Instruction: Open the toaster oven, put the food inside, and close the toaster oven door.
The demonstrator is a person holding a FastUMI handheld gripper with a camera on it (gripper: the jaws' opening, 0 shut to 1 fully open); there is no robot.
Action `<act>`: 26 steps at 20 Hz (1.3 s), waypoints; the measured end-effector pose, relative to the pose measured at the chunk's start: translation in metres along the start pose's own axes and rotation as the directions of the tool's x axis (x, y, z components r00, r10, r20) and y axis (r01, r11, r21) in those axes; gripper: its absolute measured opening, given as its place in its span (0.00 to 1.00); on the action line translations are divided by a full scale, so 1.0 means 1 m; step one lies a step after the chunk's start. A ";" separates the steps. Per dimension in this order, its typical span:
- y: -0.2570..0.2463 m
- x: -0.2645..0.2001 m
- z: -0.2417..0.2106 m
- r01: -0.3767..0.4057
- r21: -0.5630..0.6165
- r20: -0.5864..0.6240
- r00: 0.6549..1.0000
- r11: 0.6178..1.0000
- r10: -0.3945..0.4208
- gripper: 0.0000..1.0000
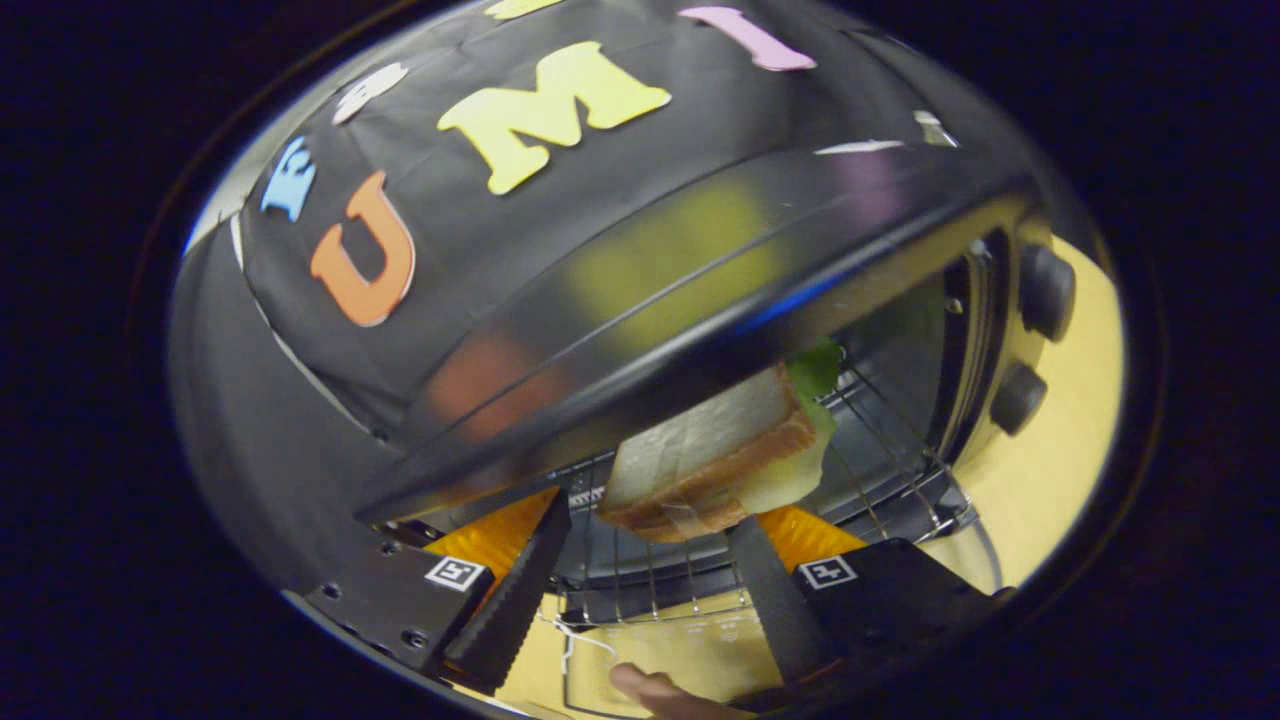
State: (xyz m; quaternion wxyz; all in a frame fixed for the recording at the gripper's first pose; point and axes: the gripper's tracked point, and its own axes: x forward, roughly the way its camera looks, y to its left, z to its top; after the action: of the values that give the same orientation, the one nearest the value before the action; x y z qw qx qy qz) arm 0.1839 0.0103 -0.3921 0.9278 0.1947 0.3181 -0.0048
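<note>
Beyond the claw (650, 545), toaster oven (700, 330) on the yellow desk (1060, 440), door folded down below. Just ahead of the spread fingertips, sandwich (715, 455) on the wire rack (880, 450) inside, not pinched. Under the fingers, a fingertip (650, 690) of a person.

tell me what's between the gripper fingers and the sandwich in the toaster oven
In the gripper view, little: the open gripper sits just short of the sandwich, which lies on the wire rack inside the toaster oven. Between the fingers shows the rack's front edge.
</note>
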 end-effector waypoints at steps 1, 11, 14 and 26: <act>-0.001 -0.001 -0.003 0.019 -0.052 -0.026 0.999 0.998 -0.020 0.99; -0.007 -0.037 -0.031 0.099 -0.209 -0.219 0.965 0.973 -0.145 0.99; -0.009 -0.066 -0.020 0.128 -0.248 -0.155 0.973 0.960 -0.170 0.98; 0.043 -0.208 0.066 0.156 -0.416 0.289 0.957 0.896 -0.032 0.98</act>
State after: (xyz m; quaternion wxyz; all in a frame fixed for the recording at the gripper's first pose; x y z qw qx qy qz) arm 0.0631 0.0018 -0.2060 0.9814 -0.0356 0.1883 -0.0060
